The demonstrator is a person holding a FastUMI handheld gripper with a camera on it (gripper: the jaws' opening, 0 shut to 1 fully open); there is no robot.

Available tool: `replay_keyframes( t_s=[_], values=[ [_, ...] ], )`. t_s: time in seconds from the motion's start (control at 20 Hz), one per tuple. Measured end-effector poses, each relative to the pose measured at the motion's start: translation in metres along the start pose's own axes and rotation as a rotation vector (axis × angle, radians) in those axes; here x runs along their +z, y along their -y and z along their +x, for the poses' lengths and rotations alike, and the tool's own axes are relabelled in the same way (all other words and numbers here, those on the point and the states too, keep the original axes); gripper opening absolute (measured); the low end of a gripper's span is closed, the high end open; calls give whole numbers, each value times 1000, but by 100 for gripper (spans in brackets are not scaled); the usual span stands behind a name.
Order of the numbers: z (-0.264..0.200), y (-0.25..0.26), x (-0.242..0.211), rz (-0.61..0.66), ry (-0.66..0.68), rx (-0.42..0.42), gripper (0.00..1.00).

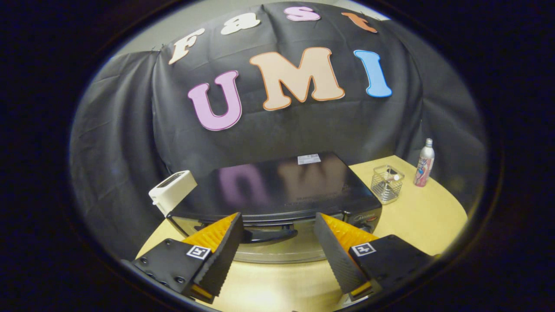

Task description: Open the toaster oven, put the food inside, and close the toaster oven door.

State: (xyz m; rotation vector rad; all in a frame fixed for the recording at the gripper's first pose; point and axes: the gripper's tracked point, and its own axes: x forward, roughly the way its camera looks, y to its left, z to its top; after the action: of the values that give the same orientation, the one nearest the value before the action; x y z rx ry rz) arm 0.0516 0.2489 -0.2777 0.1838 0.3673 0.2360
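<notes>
Gripper view: tool [277,225] spread wide, holding nothing; toaster oven [277,195] with door closed stands just ahead, its door handle [269,235] between the fingers, on the table [416,216].

An open gap is kept between the spread fingers of the gripper [277,225]. At 12 o'clock the way is blocked by the glossy black toaster oven [277,190], door shut. Bare wooden table [425,216] is left at 2 o'clock.
</notes>
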Motion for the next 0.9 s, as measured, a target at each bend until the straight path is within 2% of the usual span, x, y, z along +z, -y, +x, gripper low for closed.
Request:
replay_keyframes(
  t_s=[0.2, 0.4, 0.6, 0.9],
  values=[
    [0, 0, 2, -5, 0, 2, 100],
    [-13, 5, 18, -87, 24, -34, 100],
    [-53, -4, 52, -86, 68, -7, 99],
    [-119, -14, 109, -184, 191, 5, 99]
  ],
)
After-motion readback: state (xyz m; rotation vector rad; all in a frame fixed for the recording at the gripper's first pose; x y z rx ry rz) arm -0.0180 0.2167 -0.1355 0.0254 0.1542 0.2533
